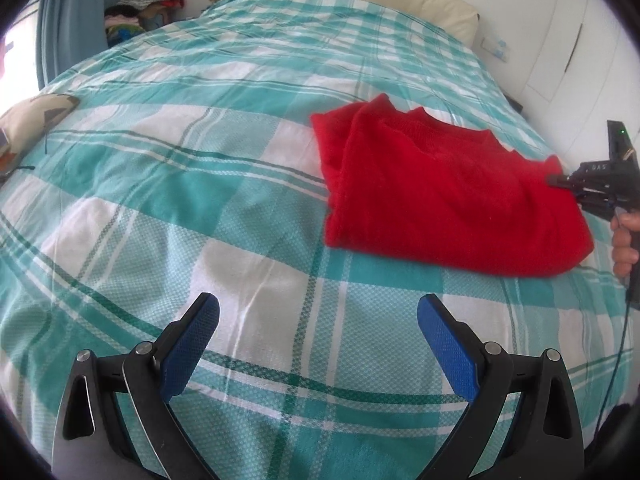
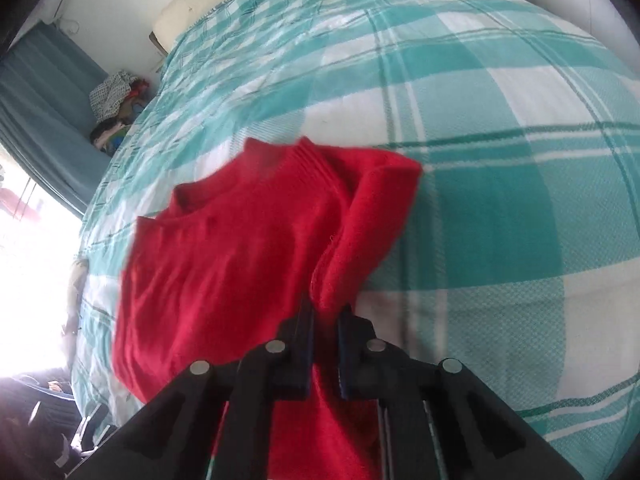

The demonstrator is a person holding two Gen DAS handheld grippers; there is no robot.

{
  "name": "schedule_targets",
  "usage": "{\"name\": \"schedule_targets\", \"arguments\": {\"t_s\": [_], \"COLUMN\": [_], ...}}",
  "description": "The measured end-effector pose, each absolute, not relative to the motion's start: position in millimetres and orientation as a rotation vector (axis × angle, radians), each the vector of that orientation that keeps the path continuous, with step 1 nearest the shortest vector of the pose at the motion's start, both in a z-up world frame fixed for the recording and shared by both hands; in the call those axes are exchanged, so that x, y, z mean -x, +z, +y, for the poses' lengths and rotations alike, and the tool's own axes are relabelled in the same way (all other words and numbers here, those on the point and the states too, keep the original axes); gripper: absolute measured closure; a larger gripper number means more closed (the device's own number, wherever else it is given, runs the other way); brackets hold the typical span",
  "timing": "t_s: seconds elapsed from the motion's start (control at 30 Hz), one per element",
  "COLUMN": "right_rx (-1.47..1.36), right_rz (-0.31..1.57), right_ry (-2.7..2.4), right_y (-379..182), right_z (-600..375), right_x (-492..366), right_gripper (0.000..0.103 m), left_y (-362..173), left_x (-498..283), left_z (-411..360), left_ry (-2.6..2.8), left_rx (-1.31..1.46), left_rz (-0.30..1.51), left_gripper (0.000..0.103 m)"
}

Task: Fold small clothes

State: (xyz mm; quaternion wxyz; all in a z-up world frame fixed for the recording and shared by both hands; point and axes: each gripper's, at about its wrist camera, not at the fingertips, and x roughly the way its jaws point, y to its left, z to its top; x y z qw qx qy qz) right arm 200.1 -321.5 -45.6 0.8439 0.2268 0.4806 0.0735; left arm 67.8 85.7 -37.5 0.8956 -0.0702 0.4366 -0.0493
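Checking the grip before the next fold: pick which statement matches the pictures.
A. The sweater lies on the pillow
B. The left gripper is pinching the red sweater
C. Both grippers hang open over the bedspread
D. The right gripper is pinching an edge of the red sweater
D: in the right wrist view the right gripper has its jaws closed on a fold of the red sweater, while the left gripper stands open over the bedspread.

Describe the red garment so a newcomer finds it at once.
Start at the bed with the teal-and-white checked cover. On it lies a folded red knit sweater, its ribbed neckline towards the headboard. The right gripper pinches its edge, and nothing else on the cover is red.
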Motion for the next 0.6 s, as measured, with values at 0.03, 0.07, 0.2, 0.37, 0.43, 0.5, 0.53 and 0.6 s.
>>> {"name": "schedule_targets", "arguments": {"t_s": [0.03, 0.07, 0.2, 0.37, 0.43, 0.5, 0.53, 0.6], "right_rx": [-0.471, -0.461, -0.387, -0.305, -0.271, -0.28, -0.324, -0.442], "right_rz": [1.002, 0.992, 0.996, 1.029, 1.058, 1.104, 1.129, 1.159], "right_ry": [0.179, 0.209, 0.308, 0.391, 0.394, 0.425, 0.466, 0.562], "right_y": [-30.5, -16.1, 14.1, -1.6, -20.9, -44.8, -55.4, -68.4], "right_z": [-305.2, -285.7, -194.3, -94.8, -65.2, -46.0, -42.1, -39.1], "right_x": [-202.5, -205.0, -220.2, -243.8, -248.6, -250.7, -251.0, -246.2], "right_gripper": [0.094, 0.094, 0.094, 0.094, 0.093, 0.086, 0.084, 0.077], "left_y": [-35.2, -33.0, -29.5, -31.9, -32.3, -33.2, -34.2, -36.3], "left_x": [-67.6, -67.5, -68.8, -70.4, -70.1, -69.3, -68.7, -67.9], "left_z": [91.2, 97.2, 122.1, 148.2, 154.6, 161.4, 166.1, 174.6], "left_ry": [-0.085, -0.071, -0.024, 0.022, 0.036, 0.055, 0.062, 0.07], "left_rx": [0.152, 0.162, 0.22, 0.276, 0.271, 0.265, 0.271, 0.296], "left_rz": [0.898, 0.89, 0.87, 0.865, 0.86, 0.859, 0.861, 0.868], "left_gripper": [0.003, 0.003, 0.003, 0.003, 0.003, 0.003, 0.003, 0.003]}}
